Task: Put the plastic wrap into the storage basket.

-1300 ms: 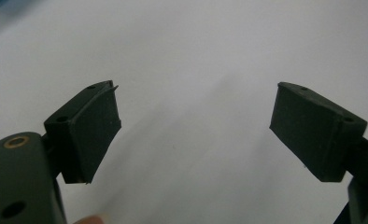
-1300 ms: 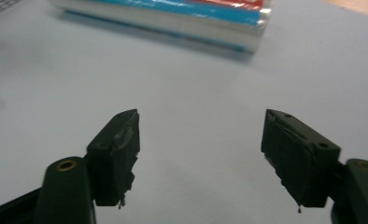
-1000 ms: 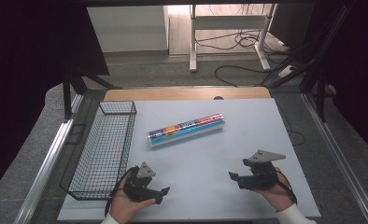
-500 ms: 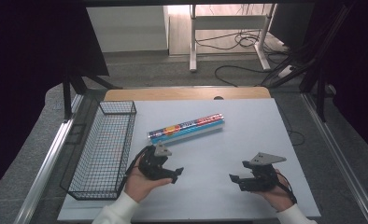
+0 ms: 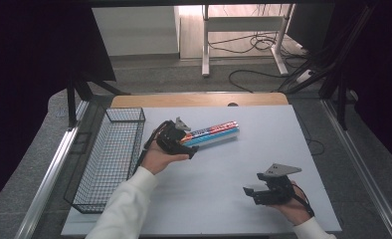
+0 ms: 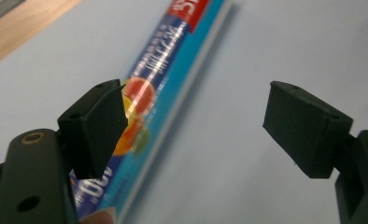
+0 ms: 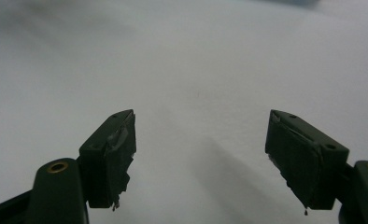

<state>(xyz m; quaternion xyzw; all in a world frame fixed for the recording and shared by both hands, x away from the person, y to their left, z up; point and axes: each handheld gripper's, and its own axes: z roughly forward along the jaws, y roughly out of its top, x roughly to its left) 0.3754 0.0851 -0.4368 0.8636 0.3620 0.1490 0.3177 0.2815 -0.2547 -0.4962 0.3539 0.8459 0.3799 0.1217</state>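
Left gripper (image 5: 186, 148) sits at the near-left end of the long box (image 5: 211, 134), jaws spread wide, nothing clamped. In the left gripper view (image 6: 194, 123) the box (image 6: 166, 74) runs up and away past the left pad (image 6: 95, 128); that pad overlaps the box's printed face, so whether it touches is unclear. The right pad (image 6: 303, 128) is over bare surface, apart from the box. The box's lower end is cut off by the frame edge and covered by the left jaw; print is blurred, only a red patch, orange round shapes and white characters on blue come through. From the high view, the hand (image 5: 156, 158) and gripper body hide the box's left end.

Box: slim, long, rectangular carton, glossy, blue with a red band and a pale cyan side, lying flat on the table (image 5: 263, 149), matte pale-blue sheet with a wood strip at the far edge.

Right gripper (image 5: 253, 191) is well apart from the box, near the front right of the table, jaws open and empty. In the right gripper view (image 7: 201, 154) the pads are black, blocky, rubbery, with a frayed edge on the left pad (image 7: 114, 154); surface beyond is soft and out of focus.

Wire basket (image 5: 109, 159), black mesh, oblong, just left of the left gripper; its near end is partly covered by the white sleeve (image 5: 122, 206).
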